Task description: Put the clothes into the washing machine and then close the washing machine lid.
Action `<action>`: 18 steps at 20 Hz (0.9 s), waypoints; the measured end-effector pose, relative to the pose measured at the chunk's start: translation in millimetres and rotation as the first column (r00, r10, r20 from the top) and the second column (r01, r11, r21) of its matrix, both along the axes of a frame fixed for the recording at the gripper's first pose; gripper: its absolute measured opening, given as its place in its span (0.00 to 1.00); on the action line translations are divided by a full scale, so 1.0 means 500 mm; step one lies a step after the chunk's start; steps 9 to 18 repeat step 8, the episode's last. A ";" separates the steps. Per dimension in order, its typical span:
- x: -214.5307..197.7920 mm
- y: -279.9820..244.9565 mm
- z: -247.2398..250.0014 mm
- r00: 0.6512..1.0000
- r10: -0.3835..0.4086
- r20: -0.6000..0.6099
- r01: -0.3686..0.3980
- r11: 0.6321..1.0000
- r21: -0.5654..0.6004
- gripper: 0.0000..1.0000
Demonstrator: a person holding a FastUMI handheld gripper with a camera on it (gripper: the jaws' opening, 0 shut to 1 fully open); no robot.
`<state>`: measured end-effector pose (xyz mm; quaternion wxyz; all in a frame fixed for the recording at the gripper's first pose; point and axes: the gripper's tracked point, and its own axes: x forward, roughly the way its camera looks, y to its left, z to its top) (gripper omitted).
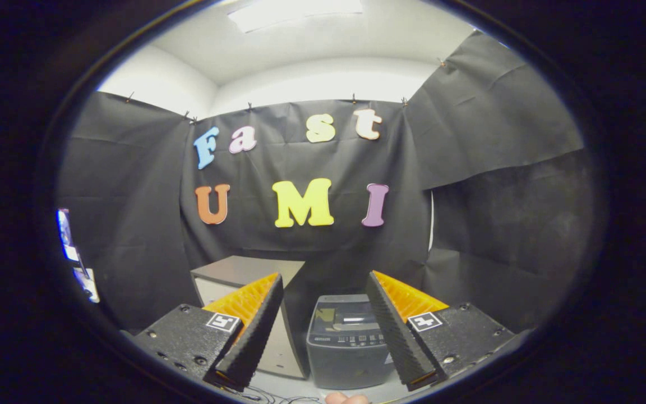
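Fingers point(323, 331) apart, empty; one washing machine point(347, 342) beyond them

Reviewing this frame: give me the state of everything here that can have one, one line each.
gripper: open, fingers wide apart, holding nothing.
washing machine: upright beyond the fingers, seen between them; lid looks shut.
cabinet: standing beside the washing machine, partly hidden by a finger; front looks closed.

Gripper cam looks fwd along its two fingers point(275, 314), spread apart, level toward booth's back wall; washer point(346, 342) sits low, beyond and between them, not close.
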<state>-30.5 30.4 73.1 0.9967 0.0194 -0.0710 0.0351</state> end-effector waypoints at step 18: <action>-0.060 -0.021 -0.001 0.997 0.068 -0.044 -0.069 0.997 -0.018 0.95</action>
